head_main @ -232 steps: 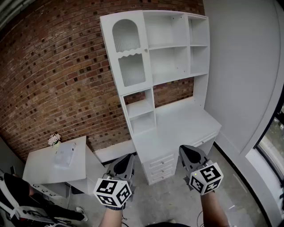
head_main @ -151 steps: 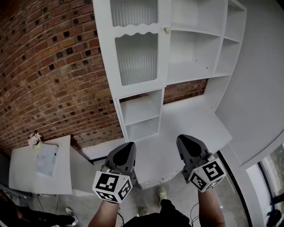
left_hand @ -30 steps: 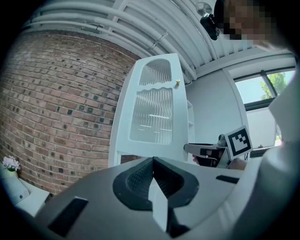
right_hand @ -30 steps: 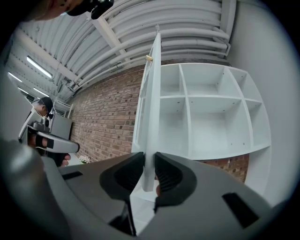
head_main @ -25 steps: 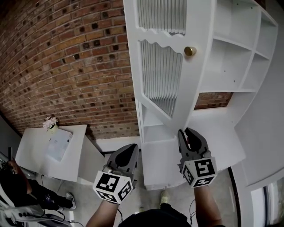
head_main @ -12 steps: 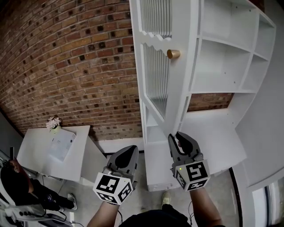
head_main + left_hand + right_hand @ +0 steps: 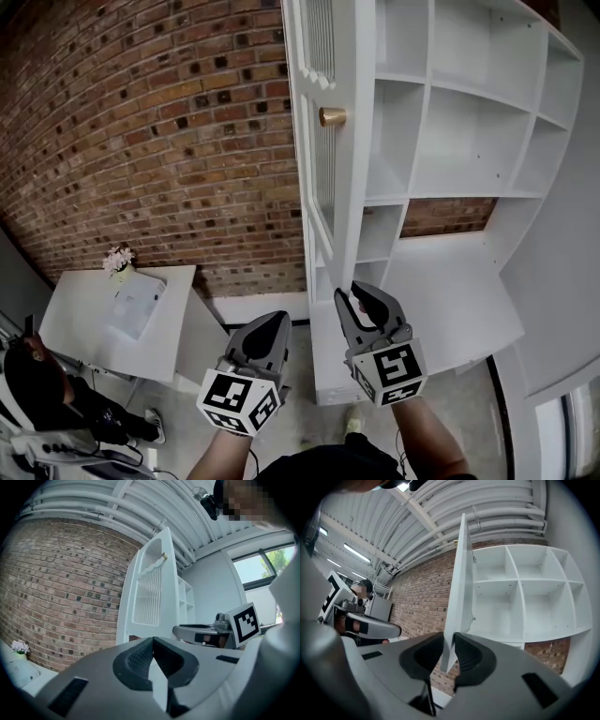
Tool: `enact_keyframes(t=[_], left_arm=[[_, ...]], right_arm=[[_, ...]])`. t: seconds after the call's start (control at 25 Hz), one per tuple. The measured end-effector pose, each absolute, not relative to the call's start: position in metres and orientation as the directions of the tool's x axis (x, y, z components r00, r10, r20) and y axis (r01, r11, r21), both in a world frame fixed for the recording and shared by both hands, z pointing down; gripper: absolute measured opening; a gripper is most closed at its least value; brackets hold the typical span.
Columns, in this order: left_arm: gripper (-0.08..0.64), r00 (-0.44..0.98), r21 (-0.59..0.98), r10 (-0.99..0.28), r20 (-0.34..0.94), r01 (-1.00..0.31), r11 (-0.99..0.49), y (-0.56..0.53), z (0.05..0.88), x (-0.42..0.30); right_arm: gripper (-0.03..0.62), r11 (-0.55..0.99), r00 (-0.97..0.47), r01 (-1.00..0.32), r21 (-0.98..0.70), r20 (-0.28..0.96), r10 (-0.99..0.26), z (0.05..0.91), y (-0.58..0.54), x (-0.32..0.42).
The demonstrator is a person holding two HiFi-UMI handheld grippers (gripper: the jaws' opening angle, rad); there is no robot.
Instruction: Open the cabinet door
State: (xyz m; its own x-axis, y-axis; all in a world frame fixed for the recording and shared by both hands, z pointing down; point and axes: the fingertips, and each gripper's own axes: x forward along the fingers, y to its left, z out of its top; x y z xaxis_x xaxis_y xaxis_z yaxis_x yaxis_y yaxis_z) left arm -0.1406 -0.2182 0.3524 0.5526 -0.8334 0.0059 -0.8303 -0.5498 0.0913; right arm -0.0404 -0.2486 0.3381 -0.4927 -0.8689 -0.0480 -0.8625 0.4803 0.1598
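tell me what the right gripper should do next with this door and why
Probably swing the cabinet door a little wider toward the brick wall. The right gripper has the door's bottom corner between its jaws, which are opening slightly, and the door stands roughly square to the shelves. The left gripper is shut and empty.

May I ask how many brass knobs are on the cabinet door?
1: the knob on the cabinet door, near its free edge; its inner face is barely visible.
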Motion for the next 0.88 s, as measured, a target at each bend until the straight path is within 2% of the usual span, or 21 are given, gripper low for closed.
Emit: enact_keyframes(t=[0.48,0.88], left_arm=[[0.006,0.523,0.091,-0.852,-0.001,-0.849,-0.521,-0.209,0.350,-0.160],[0.006,0.517,0.097,-0.856,-0.005,-0.852,-0.515,-0.208,0.351,-0.167]], right_arm=[[0.080,0.558,-0.572,-0.808,0.189,-0.025,-0.820,0.337,-0.244,-0.086],[0.081,0.574,-0.588,-0.794,0.203,-0.017,-0.808,0.337,-0.243,-0.093]])
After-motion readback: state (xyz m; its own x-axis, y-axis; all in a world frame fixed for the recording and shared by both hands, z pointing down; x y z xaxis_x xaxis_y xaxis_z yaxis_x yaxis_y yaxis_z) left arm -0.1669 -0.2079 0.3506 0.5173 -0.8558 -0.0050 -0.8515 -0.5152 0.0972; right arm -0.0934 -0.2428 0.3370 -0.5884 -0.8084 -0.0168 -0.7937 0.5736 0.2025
